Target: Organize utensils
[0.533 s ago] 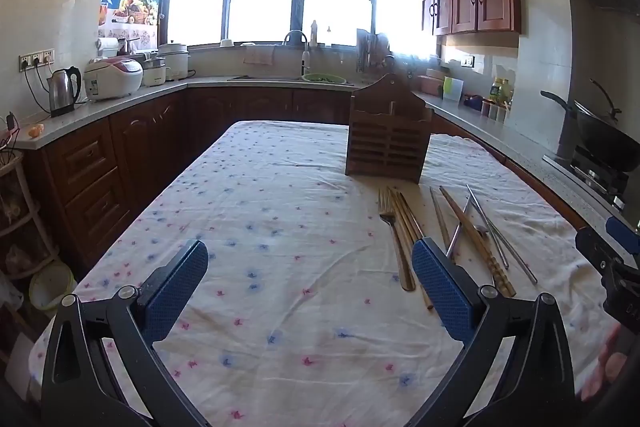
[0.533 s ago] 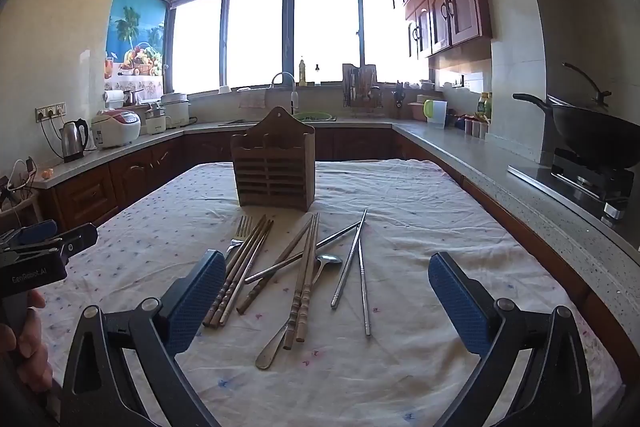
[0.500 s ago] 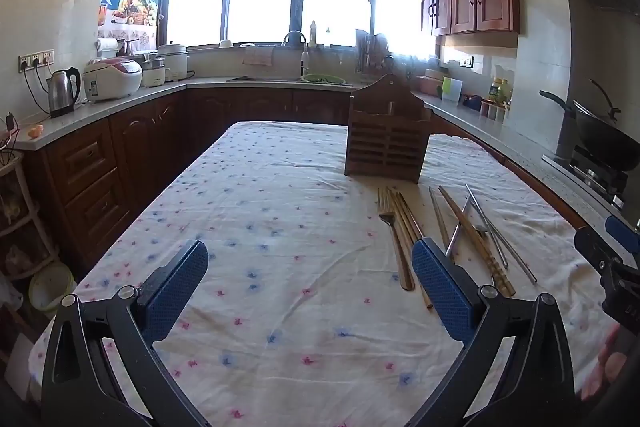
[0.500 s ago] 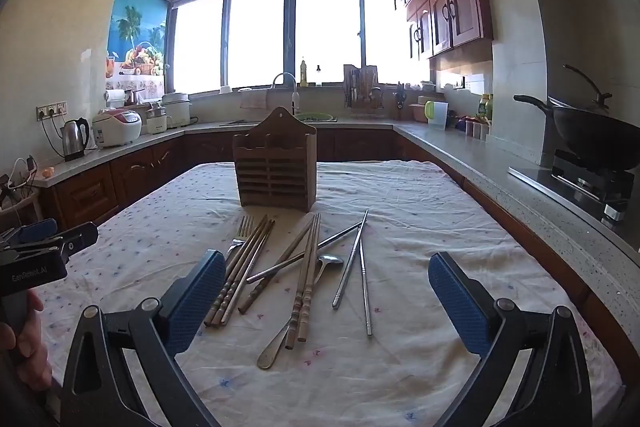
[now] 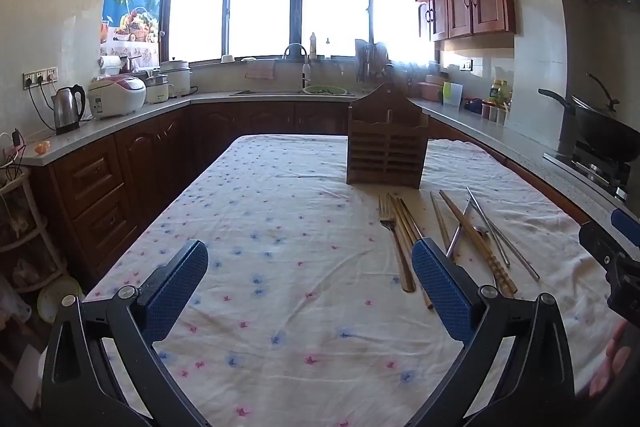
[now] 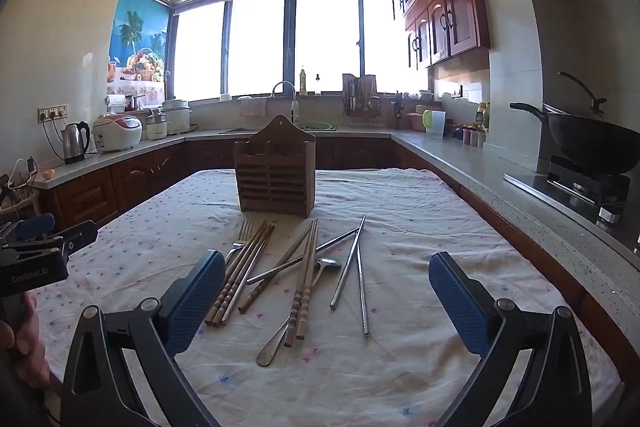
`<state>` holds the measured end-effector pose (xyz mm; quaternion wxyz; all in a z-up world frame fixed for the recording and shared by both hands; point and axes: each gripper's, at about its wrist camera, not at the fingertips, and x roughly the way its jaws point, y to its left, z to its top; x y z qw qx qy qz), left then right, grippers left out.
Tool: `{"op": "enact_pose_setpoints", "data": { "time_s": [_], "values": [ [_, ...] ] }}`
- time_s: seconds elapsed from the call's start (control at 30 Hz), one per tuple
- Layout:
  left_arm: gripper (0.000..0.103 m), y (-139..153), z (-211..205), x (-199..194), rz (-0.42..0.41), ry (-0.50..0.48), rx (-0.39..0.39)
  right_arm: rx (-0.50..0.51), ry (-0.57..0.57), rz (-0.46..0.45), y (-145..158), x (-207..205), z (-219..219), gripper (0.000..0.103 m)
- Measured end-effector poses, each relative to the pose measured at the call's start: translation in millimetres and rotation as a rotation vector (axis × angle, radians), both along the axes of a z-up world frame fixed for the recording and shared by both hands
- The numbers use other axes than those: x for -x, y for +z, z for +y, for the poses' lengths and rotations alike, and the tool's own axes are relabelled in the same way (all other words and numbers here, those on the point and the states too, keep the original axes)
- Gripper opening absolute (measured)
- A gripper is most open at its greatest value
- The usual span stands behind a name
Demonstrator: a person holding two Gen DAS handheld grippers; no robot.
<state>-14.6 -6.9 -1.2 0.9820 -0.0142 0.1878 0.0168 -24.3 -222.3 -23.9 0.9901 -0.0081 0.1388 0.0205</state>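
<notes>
A wooden slatted utensil holder point(image 6: 276, 179) stands upright mid-table; it also shows in the left wrist view point(image 5: 386, 143). In front of it lie a fork point(image 6: 239, 241), several wooden chopsticks point(image 6: 306, 275), metal chopsticks point(image 6: 360, 279) and a spoon point(image 6: 298, 303). The same pile shows right of centre in the left wrist view, with the fork point(image 5: 394, 239) leftmost. My right gripper point(image 6: 326, 285) is open and empty, low over the near ends of the utensils. My left gripper point(image 5: 310, 275) is open and empty, over bare cloth left of the pile.
The table carries a white flowered cloth point(image 5: 280, 227). Counters run round the room with a kettle point(image 5: 69, 107), a rice cooker point(image 5: 116, 99), a sink point(image 5: 296, 91) and a wok on a stove point(image 6: 592, 143) at right. Each gripper shows at the edge of the other's view.
Almost nothing has moved. The right wrist view has shifted very slightly; both grippers stay open and the utensils lie as before.
</notes>
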Motion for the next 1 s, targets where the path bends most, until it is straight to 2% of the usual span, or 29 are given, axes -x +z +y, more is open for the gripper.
{"op": "enact_pose_setpoints", "data": {
  "time_s": [1.0],
  "values": [
    [0.103,4.5,-9.7,6.5,-0.014,-0.012,-0.037,-0.035,0.021,-0.010,-5.0,1.7,-4.6,0.102]
  ]
}}
